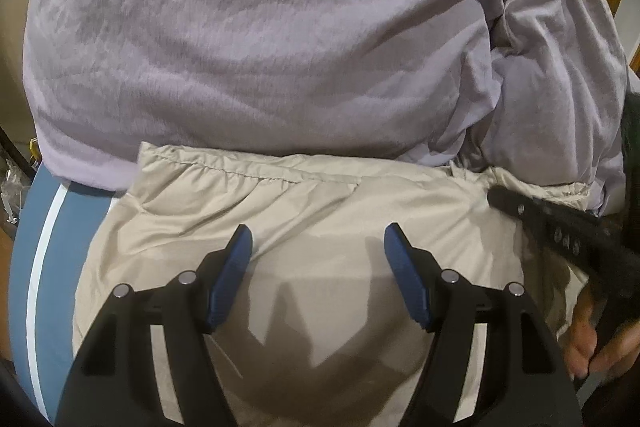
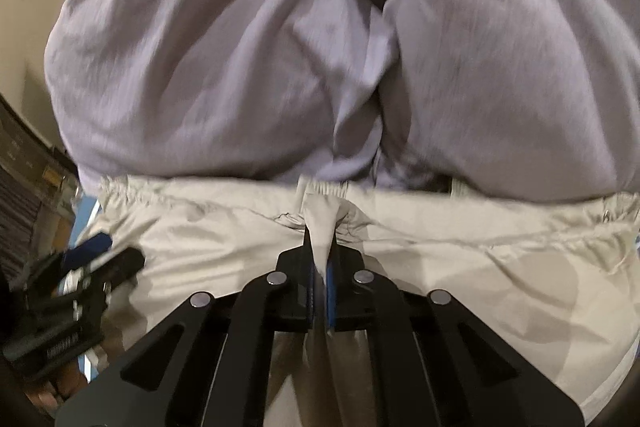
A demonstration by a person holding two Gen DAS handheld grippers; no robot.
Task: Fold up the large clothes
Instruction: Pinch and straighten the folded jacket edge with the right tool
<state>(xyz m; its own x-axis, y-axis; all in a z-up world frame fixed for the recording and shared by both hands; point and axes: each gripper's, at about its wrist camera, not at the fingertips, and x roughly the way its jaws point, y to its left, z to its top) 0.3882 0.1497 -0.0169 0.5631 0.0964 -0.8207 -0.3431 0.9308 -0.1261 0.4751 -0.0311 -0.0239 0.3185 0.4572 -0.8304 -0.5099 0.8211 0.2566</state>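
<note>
My right claw [image 2: 320,269] is pinching a ridge of thin, crinkly beige garment [image 2: 460,251] — the fold's far end is hiding between the pads. My left claw [image 1: 318,247] is hovering wide over the same cloth. Ahead, fuzzy lilac bedding [image 1: 256,27] is crowding the gathered hem.

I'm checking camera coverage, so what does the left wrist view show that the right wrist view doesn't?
Only the left wrist view shows the left gripper open over the beige garment, with nothing between its pads, and a blue surface with a white stripe at left.

Only the right wrist view shows the right gripper shut on a pinch of beige cloth near the gathered hem.

Both show the beige garment and the lilac garment piled behind it.
</note>
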